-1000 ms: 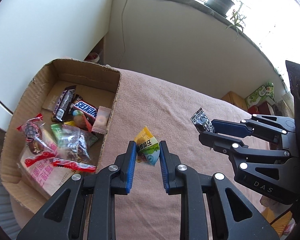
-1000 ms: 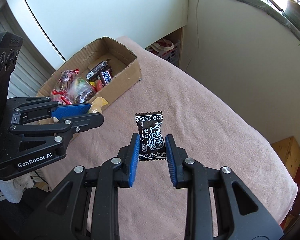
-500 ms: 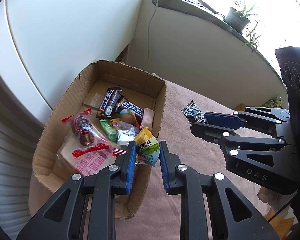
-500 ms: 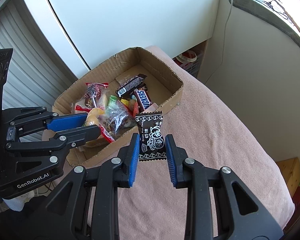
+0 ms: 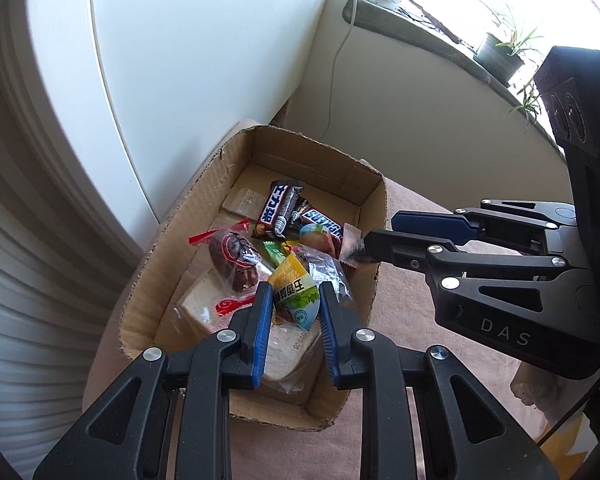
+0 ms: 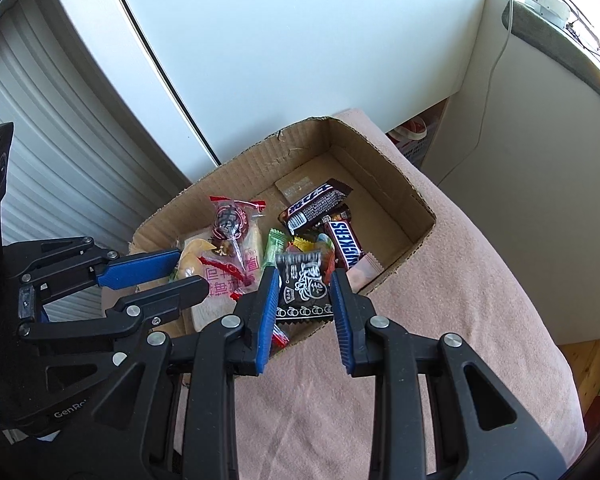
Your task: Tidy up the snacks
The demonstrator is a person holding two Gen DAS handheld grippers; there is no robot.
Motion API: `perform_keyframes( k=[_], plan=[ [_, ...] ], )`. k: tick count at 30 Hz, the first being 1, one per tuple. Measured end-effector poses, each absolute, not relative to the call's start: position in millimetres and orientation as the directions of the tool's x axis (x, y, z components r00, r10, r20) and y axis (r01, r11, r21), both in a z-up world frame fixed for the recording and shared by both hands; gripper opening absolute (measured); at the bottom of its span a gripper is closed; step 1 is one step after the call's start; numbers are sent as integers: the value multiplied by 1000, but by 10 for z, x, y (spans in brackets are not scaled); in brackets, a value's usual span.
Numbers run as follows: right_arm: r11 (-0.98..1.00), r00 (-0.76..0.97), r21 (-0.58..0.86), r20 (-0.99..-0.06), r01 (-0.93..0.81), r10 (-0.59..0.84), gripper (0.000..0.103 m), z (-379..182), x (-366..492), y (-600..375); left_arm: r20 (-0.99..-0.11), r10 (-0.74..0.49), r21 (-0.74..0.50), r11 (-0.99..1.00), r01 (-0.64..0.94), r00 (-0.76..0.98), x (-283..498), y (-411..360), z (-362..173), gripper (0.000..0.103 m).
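Observation:
An open cardboard box [image 5: 172, 236] [image 6: 416, 200] holds several wrapped snacks, among them a Snickers bar [image 6: 346, 242] and a red-printed packet [image 5: 232, 256]. My left gripper [image 5: 292, 300] is shut on a yellow and green snack packet [image 5: 294, 292] and holds it above the box's near end. My right gripper [image 6: 304, 286] is shut on a black snack packet with white print [image 6: 304, 286], above the box's near right edge. Each gripper also shows in the other's view, the right [image 5: 376, 236] and the left [image 6: 184, 268].
The box stands at the far end of a table under a pink cloth [image 6: 440, 320]. A white panel and a ribbed shutter [image 6: 60, 132] rise behind it. A windowsill with potted plants [image 5: 500, 52] and a hanging cable [image 5: 332, 80] lies at right.
Both grippers have moved from above the pink cloth to over the box, each still holding its packet. The black packet hangs lower between the right fingers than before.

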State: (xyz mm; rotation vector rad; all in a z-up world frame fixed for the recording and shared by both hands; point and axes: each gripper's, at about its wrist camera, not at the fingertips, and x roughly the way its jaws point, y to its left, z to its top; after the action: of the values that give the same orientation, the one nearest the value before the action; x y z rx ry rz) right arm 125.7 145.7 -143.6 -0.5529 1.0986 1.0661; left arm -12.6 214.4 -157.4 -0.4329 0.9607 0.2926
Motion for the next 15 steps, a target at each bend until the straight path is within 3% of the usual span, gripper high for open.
perform_keyframes(
  k=[4,8,12,14,15],
  plan=[
    [437,69,133,-907,-890,416,27,-1427,1284,1539,-838,66,-217,872,-440,542,-140,2210,-1562,25],
    [443,67,138,-907,-886,416,27,-1413,1296,1562,-832,79,-207,873,-441,549,-150,2248,-1539,39],
    [451,79,127,-909,-883,410,28,-1400,1297,1554,-834,89,-198,873,-446,545,-149,2261,-1544,40],
    [456,83,125,-909,-881,409,43,-1399,1302,1548,-834,93,-195,872,-448,544,-159,2258,-1546,40],
    [459,88,123,-907,-880,411,56,-1392,1299,1540,-834,94,-194,872,-449,543,-164,2256,-1547,40]
  ],
)
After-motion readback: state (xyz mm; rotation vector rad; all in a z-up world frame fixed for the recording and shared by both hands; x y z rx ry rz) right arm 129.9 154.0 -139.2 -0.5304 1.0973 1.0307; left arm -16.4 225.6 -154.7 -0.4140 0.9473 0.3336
